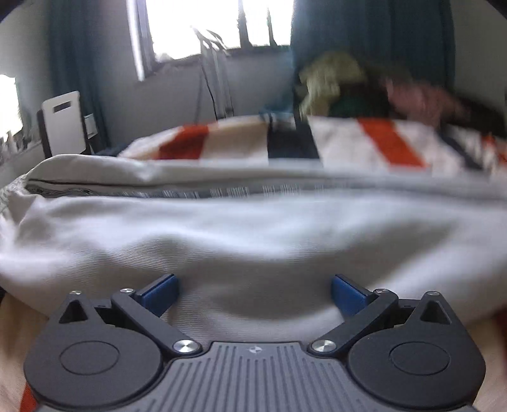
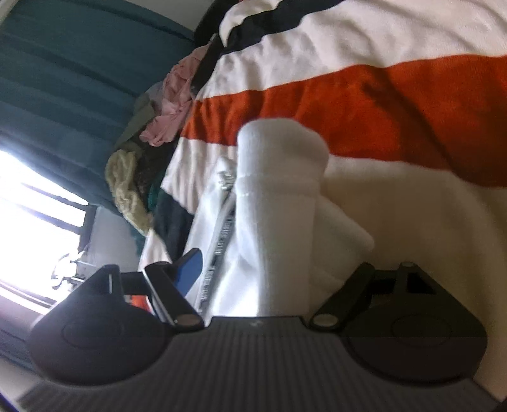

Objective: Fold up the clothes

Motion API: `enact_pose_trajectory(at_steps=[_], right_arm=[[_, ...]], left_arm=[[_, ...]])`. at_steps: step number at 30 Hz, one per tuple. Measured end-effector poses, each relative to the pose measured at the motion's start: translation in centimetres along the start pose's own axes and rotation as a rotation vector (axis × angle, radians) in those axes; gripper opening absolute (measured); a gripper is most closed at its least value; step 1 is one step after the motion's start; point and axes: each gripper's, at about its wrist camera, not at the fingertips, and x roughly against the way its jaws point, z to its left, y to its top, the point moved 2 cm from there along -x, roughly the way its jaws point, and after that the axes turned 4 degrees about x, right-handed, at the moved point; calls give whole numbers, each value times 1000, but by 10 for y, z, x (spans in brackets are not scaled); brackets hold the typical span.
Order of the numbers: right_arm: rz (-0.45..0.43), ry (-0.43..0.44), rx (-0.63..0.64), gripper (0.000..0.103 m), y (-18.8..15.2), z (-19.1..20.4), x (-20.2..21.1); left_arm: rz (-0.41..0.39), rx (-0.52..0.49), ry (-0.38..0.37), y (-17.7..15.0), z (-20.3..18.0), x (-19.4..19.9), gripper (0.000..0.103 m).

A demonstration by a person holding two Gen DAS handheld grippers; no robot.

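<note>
Left gripper [image 1: 255, 296]: nearest item in the left wrist view; blue pads spread wide, nothing between them, white cloth running just under and ahead of the tips.

Right gripper [image 2: 266, 269]: view rolled on its side; left blue pad [image 2: 190, 269] visible and set well out from the centre, right pad hidden behind white cloth. Reads as spread apart; whether cloth is pinched cannot be told.

White garment [image 1: 253, 234]: task's thing, spread across the bed directly ahead of both grippers. Zipper [image 1: 202, 191] running along its far edge in the left view. In the right view a doubled-over portion, possibly a sleeve or cuffed end [image 2: 282, 164], standing up from the rest.

Striped blanket [image 1: 389, 145]: white, orange and dark bands, under and beyond the garment.

Pile of loose clothes [image 2: 168, 104]: pink, yellow-green and dark pieces at the far bed edge.

Teal curtain [image 2: 63, 79] and bright window [image 1: 196, 25]: background.

Step in hand, as judgement: mid-fold on the white garment, partly doubled, both frames motion-blurred. Next move calls for closing on an edge and carrying it flat across.
</note>
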Motion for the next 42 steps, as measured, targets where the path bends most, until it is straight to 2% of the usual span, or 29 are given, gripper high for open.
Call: enact_pose_trajectory(at_steps=[3,5,7,10,13,16,20,22,25,28,30,31,32,34,38,42], right_arm=[[-10,165,31,81,5,11,9],[-30,224,92,82,6,19,10],[-36,222,123,85,4,22,7],[14,111,124,85,2,18,-13],[69,52,75,82,1,1,-26],[83,40,72,85,4,6,-25],[51,169,64,85,5,17,-13],[46,187,76,85,5,19,-11],[93,110,50,83,4,10,-18],[98,68,20,73,4,2,-17],[90,44,60,58,2,8,-14],[87,32,82,42,2,11,-13],[86,15,126,33,2,15,-13],[81,-3,191,28,3,21,-11],[29,61,200,18,11,28,0],[-52,89,342,15,6,66,23]], left_arm=[[39,-47,23,-6,-7,-8,103],[42,-44,20,-6,-5,-7,103],[44,-44,20,-6,-3,-3,103],[44,-45,19,-4,-1,-4,103],[44,-47,18,-3,-1,-5,103],[43,-50,19,-3,-1,-6,103],[41,-56,20,-3,-1,-7,103],[39,-55,17,-3,0,-6,103],[32,-55,10,-4,1,-6,103],[26,-45,4,-3,2,-6,103],[30,-35,-5,-2,3,-6,103],[31,-32,-6,-2,3,-7,103],[32,-28,-6,-2,3,-7,103],[31,-19,-4,-4,3,-6,103],[32,-16,-7,-4,3,-5,103],[40,20,-37,1,7,-3,103]])
